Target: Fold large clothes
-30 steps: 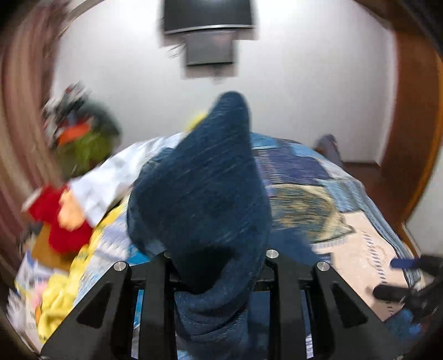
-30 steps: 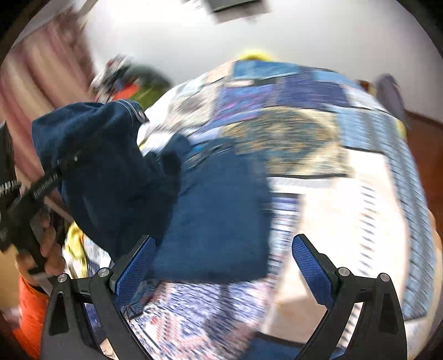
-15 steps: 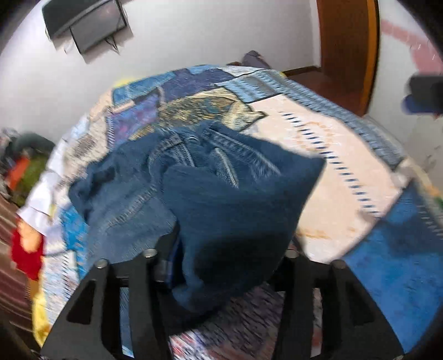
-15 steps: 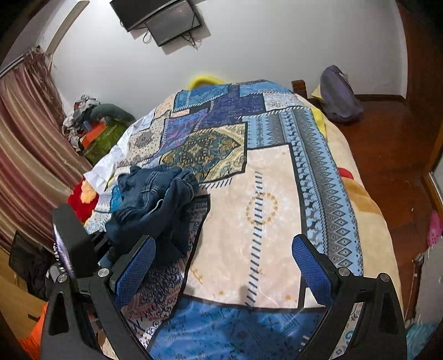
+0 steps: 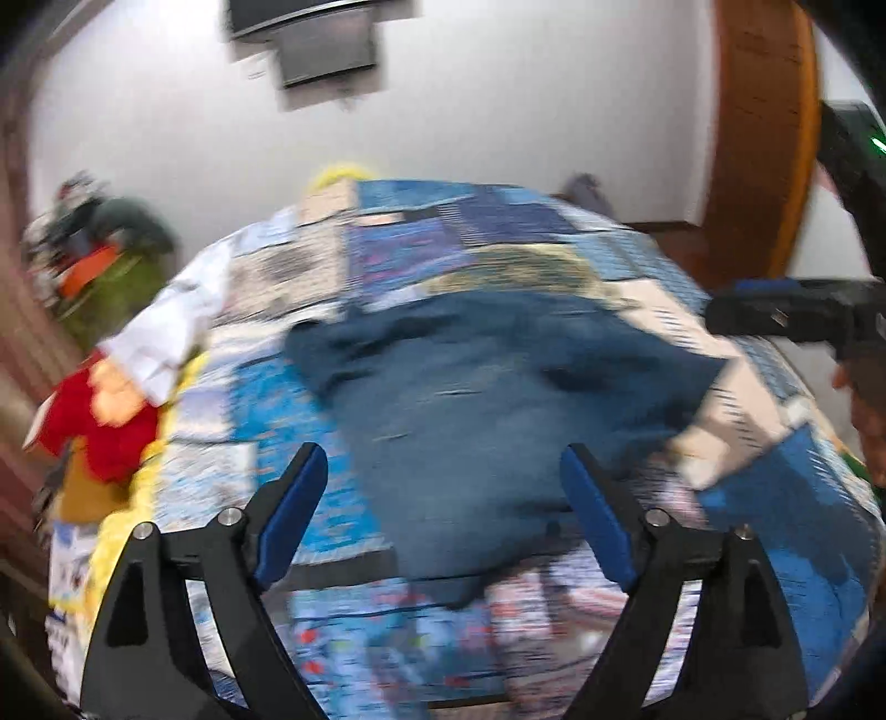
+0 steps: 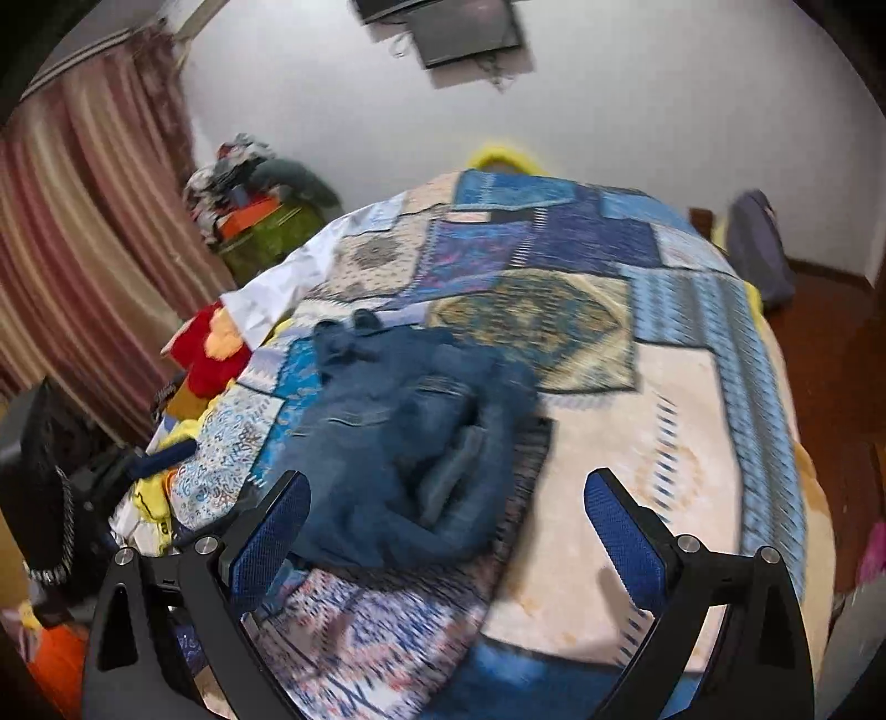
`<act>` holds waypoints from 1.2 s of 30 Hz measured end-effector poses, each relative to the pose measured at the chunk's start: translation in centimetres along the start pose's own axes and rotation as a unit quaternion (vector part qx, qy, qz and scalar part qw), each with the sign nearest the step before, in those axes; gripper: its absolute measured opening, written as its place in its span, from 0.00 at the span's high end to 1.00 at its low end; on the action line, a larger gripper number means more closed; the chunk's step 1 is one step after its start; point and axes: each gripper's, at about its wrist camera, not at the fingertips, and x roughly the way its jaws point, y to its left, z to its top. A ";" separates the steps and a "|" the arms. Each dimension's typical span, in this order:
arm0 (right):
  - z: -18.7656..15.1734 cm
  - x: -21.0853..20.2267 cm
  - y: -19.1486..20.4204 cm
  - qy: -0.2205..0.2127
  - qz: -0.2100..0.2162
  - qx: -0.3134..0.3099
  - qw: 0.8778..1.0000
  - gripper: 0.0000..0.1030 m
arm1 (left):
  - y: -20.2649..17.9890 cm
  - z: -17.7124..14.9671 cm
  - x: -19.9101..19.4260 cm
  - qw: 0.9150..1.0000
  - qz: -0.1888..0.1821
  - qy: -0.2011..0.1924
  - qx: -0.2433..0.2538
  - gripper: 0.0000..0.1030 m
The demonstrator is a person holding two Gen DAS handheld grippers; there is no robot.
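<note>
A crumpled pair of dark blue jeans (image 6: pixel 410 432) lies in a heap on the patterned bedspread (image 6: pixel 692 399), left of the bed's middle. In the left wrist view the jeans (image 5: pixel 487 399) are blurred and lie on the bed just beyond my left gripper (image 5: pixel 443 509). Its jaws are opening and nothing is pressed between the pads. My right gripper (image 6: pixel 443 520) is open above the near end of the heap, its left pad over the denim's edge without touching it. At the right edge of the left wrist view, the other gripper's body (image 5: pixel 797 315) shows.
A red and orange cushion (image 6: pixel 207 354) and a white cloth (image 6: pixel 277 293) lie at the bed's left edge. Piled things (image 6: pixel 260 188) stand by the striped curtain (image 6: pixel 72 232). A grey bag (image 6: pixel 758 243) sits on the wooden floor at the right. A screen (image 6: pixel 465 27) hangs on the wall.
My left gripper held the jeans up, dropped them onto the bed and has opened. The jeans now lie in a heap. The right gripper stayed open and swung back toward the heap.
</note>
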 end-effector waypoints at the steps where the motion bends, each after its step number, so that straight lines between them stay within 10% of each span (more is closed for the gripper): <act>1: 0.2 1.0 0.9 0.006 0.007 -0.010 1.000 0.04 | 1.0 -0.2 0.5 1.000 0.009 0.007 -0.014 0.16; 8: -0.7 9.1 1.9 0.095 -0.040 -0.047 0.994 0.04 | 4.2 -3.6 7.4 0.991 -0.018 0.107 -0.081 0.11; 17: -2.6 7.7 -6.2 0.111 -0.029 -0.012 0.993 0.04 | 4.8 -7.1 6.7 0.994 -0.049 0.085 -0.046 0.00; 22: -3.1 6.6 -6.7 0.098 -0.048 -0.014 0.994 0.04 | 4.5 -10.5 8.1 0.985 0.080 0.145 0.043 0.06; 25: -3.0 5.3 -5.9 0.079 -0.089 -0.039 0.992 0.04 | 5.0 -11.8 8.4 0.982 0.037 0.183 0.026 0.13; 32: -2.4 1.6 -2.8 0.045 -0.069 -0.060 0.995 0.04 | 3.3 -8.9 6.5 0.989 -0.068 0.126 -0.030 0.13; 36: -3.1 2.4 -0.6 0.055 -0.042 -0.079 0.995 0.04 | 1.7 -7.9 7.8 0.991 -0.044 0.127 -0.024 0.12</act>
